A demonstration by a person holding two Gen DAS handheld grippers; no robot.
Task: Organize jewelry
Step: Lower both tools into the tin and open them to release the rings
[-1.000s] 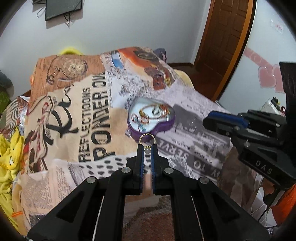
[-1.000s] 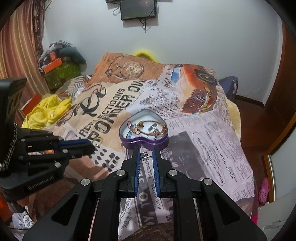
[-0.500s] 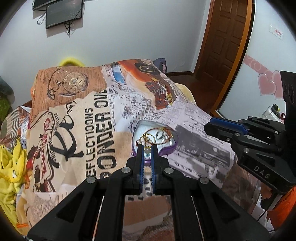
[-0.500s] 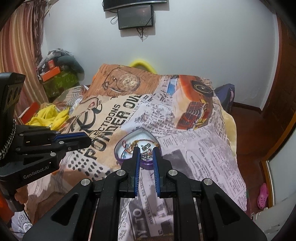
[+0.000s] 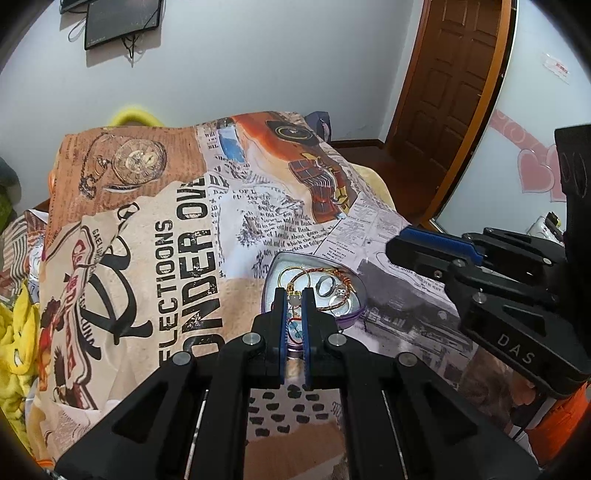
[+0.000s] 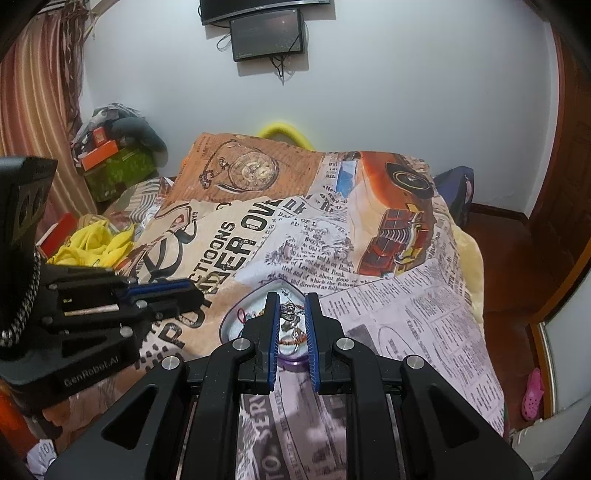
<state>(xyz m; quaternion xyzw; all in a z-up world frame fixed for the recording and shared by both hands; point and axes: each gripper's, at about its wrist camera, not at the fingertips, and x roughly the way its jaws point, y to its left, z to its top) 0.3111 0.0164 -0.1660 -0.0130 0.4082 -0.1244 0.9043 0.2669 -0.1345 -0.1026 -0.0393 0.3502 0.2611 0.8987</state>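
Holding: left claw (image 5: 293, 295) is nearly closed, pinching the small pale charm of a gold hoop earring (image 5: 294, 283) between its blue-lined tips; the hoop stands up ahead of the tips.
Yellow clothing: crumpled pile (image 6: 92, 243) at the far left of the bed, beside a red box.
Boxes: orange and green ones (image 6: 110, 162) stacked by the striped curtain in the left corner.
Bedspread: printed with newsprint, a pocket watch and an orange vintage car (image 5: 207, 258); it covers the bed and carries everything else.
Tin: heart-shaped, purple-walled jewelry tin (image 5: 360, 291) sits on the bedspread just ahead of both claws, its pale inside facing up.
Tin contents: gold hoops, a dark ring (image 5: 325, 286), a red-and-gold braided bracelet (image 5: 334, 305), a silver ring and blue beads lie loose and overlapping.
Right claw: jaws (image 6: 291, 310) are a narrow gap apart over the tin, with a small silver piece of jewelry (image 6: 290, 310) between the tips; whether the pads truly clamp it I cannot tell.
Claw positions: right claw sits to the right of the left one, both aimed at the tin, apart from each other.
Wall: dark screen (image 6: 267, 35) mounted above the bed.
Door: brown wooden door (image 5: 454, 85) at the right.
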